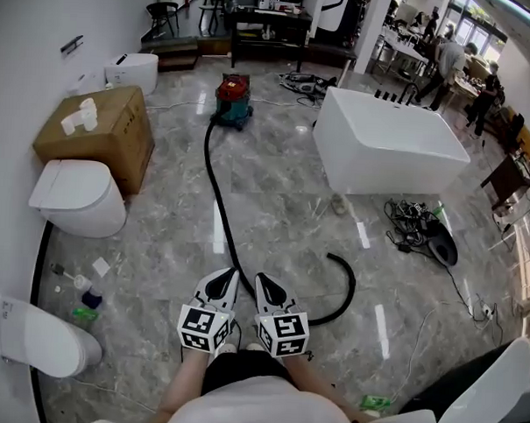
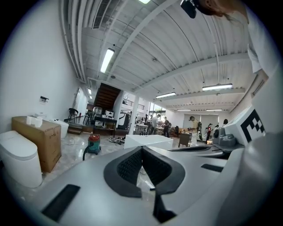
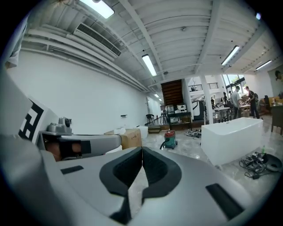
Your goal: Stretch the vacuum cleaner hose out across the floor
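The left gripper (image 1: 231,275) and right gripper (image 1: 264,280) sit side by side at the near edge of the head view, pointing away over the marble floor (image 1: 283,194). Both are shut tight on nothing. The left fingers (image 2: 129,167) meet along a seam, and so do the right fingers (image 3: 127,168).

The black hose (image 1: 215,186) lies on the floor and runs right under the two grippers. That stretch is hidden, so I can't tell if anything touches it. It comes out on their right and curls into a hook, with the loose end (image 1: 332,256) pointing left.

Going farther, it snakes off to the red and green vacuum cleaner (image 1: 234,101). There's a toilet (image 1: 79,198) and a cardboard box (image 1: 100,131) on the left. A white bathtub (image 1: 386,148) is far right, with a tangle of cables (image 1: 413,223) just near of it. The people way at the back are too small to make out.
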Demonstrator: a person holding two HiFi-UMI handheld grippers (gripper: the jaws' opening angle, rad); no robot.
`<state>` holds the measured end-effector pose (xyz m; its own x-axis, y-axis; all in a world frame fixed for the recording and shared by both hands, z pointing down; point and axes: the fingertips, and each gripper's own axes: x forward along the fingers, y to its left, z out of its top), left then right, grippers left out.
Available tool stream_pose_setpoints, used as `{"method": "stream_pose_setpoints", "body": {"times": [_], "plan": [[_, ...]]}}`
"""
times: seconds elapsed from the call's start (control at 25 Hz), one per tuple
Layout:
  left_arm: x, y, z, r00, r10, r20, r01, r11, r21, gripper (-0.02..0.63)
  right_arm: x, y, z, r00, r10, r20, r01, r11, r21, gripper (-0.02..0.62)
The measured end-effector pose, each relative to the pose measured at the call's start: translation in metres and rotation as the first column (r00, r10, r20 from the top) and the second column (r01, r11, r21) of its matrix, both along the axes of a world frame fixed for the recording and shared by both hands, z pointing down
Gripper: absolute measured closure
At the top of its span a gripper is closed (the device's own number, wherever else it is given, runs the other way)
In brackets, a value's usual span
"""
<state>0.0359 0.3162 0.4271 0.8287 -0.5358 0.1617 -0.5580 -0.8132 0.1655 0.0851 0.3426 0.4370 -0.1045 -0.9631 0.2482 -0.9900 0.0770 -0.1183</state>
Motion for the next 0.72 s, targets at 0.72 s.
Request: {"method": "stream_pose_setpoints", "body": {"times": [0.72], "plan": [[-0.006,0.001,0.003,1.000,-0.012,0.009,0.012,1.000,-0.002,0.597,0.000,-0.001,-0.003,1.000,-0.001,0.023,0.000,1.000,0.010,0.578]]}}
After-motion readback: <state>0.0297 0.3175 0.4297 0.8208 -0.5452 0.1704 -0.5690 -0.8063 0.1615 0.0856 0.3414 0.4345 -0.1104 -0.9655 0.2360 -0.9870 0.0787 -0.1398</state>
